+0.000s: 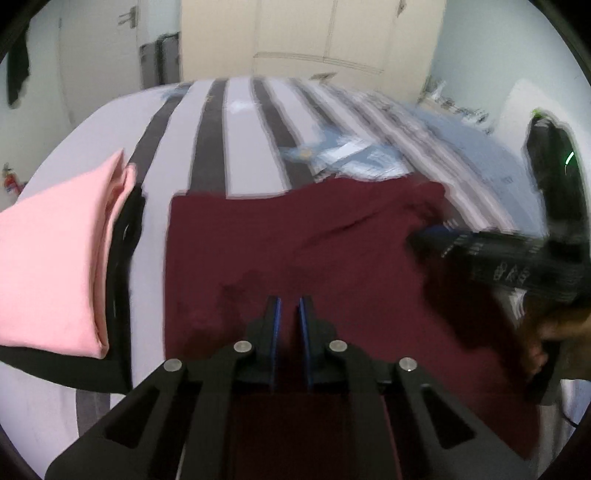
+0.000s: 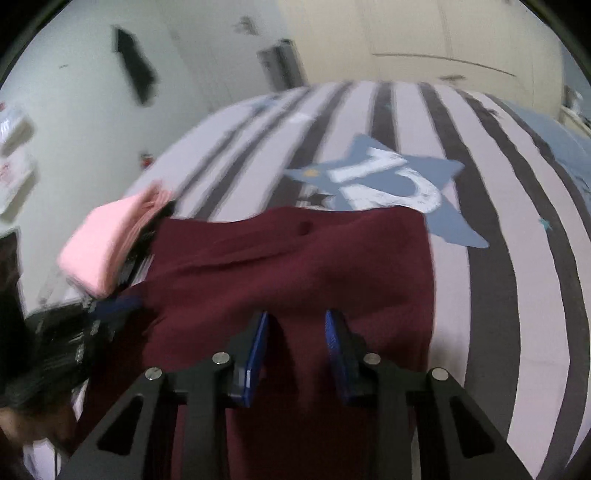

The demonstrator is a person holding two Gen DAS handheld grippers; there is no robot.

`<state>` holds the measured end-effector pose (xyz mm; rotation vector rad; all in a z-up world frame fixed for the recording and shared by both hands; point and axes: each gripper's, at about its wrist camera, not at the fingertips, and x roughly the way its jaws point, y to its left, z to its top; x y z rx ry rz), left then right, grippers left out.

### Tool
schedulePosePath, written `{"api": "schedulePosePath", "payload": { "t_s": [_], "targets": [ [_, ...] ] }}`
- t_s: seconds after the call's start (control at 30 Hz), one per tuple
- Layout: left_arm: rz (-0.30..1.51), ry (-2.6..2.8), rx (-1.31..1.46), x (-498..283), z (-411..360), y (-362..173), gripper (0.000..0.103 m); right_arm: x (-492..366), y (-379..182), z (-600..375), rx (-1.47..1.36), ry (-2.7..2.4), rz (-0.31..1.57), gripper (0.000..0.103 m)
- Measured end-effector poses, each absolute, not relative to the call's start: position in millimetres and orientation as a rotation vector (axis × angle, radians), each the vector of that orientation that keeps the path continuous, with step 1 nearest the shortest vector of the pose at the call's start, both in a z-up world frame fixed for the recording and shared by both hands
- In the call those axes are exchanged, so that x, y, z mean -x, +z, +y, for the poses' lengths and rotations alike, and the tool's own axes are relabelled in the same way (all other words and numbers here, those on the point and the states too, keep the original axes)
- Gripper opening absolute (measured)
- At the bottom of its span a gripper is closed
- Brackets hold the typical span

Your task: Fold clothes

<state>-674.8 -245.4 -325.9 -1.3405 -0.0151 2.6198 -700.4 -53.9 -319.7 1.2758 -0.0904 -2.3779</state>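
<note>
A maroon garment (image 1: 314, 251) lies spread flat on the striped bed. My left gripper (image 1: 290, 306) sits low over its near part, its blue pads drawn close with a thin fold of maroon cloth pinched between them. In the right wrist view, my right gripper (image 2: 295, 321) hovers over the same maroon garment (image 2: 295, 258). Its jaws stand apart with a ridge of cloth between them, and the pads do not clearly press on it. The right tool's blurred black body (image 1: 498, 266) reaches in over the garment's right side.
A folded pink garment (image 1: 51, 266) rests on a black one (image 1: 122, 280) to the left of the maroon cloth. The striped bed sheet (image 2: 498, 295) carries a blue star print (image 2: 388, 177). A cream wardrobe (image 1: 314, 33) stands behind the bed.
</note>
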Motion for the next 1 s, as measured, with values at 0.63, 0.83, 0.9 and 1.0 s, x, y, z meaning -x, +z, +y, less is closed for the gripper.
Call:
{"api": "schedulePosePath", "payload": {
  "t_s": [0.63,0.83,0.9,1.0],
  "targets": [
    [-0.267,2.761,1.255,721.1,-286.3,-321.8,0.002,721.5,-306.7,-40.8,-1.197,-2.468,-0.034,0.016],
    [-0.111,2.54,1.259,721.1,-235.6,-328.9,0.002,706.9,-304.4,-97.2,-1.152,-2.289,0.072,0.016],
    [-0.082,2.575,1.323,724.8,-239.1,-340.3,0.002,719.8,-320.0,-104.9,-1.235,-2.289,0.063,0.016],
    [-0.179,2.607,1.346,726.9,-262.8,-347.3,0.002,740.5,-332.6,-103.1,-1.263,-2.347,-0.009,0.015]
  ]
}}
